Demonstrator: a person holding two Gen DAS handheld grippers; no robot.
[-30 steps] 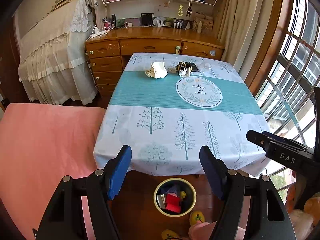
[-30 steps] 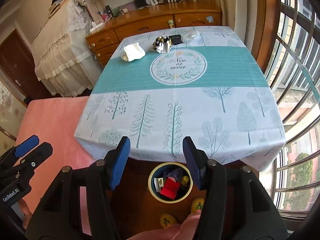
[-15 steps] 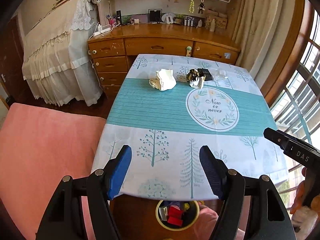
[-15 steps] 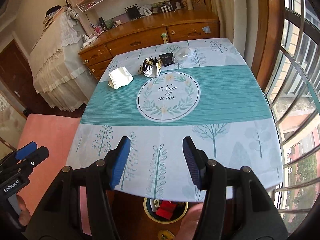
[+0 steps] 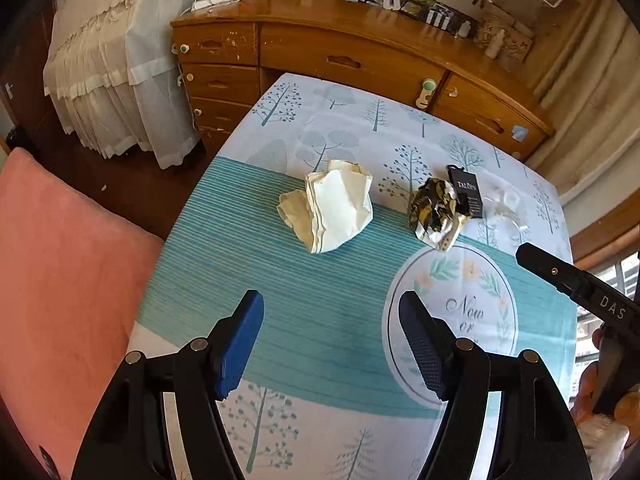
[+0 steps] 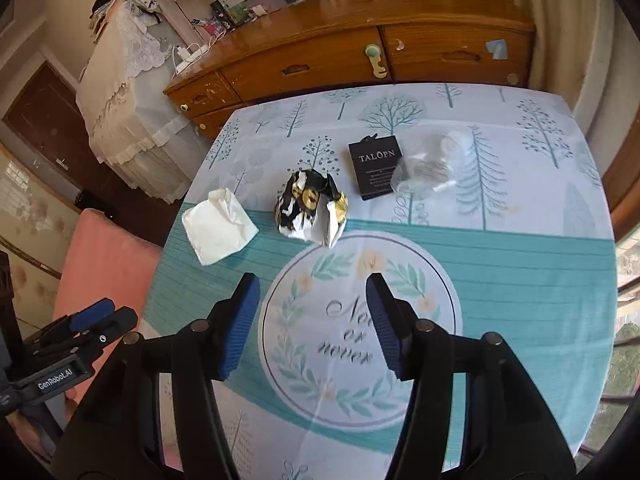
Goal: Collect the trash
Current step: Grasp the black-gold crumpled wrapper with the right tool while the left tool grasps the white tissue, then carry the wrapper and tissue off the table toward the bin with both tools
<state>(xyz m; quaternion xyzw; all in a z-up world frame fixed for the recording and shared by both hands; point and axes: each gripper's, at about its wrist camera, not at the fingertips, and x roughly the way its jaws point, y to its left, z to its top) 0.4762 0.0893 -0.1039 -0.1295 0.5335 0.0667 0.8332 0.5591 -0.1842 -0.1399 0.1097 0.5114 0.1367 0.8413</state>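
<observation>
On the tree-print tablecloth [image 5: 320, 320] [image 6: 520, 280] lie a crumpled white paper [image 5: 336, 206] [image 6: 218, 226], a crumpled black-and-gold wrapper [image 5: 436, 208] [image 6: 312, 208], a black card marked TALOPN [image 5: 466, 194] [image 6: 374, 166] and a clear plastic bag [image 5: 506, 208] [image 6: 430, 164]. My left gripper [image 5: 331, 336] hangs open over the teal band, short of the white paper. My right gripper [image 6: 312, 316] hovers above the round "Now or never" print, just short of the wrapper; its jaws are opening and nothing is between them.
A wooden desk with drawers [image 5: 344, 60] [image 6: 360, 56] stands behind the table. A pink cushioned seat [image 5: 68, 280] [image 6: 104, 256] is on the left, a lace-covered piece of furniture [image 5: 120, 80] beyond it. Window frames run along the right side.
Both grippers have moved forward and down over the table, away from the yellow bin at its near edge, which has dropped out of view. The trash pieces now lie much closer.
</observation>
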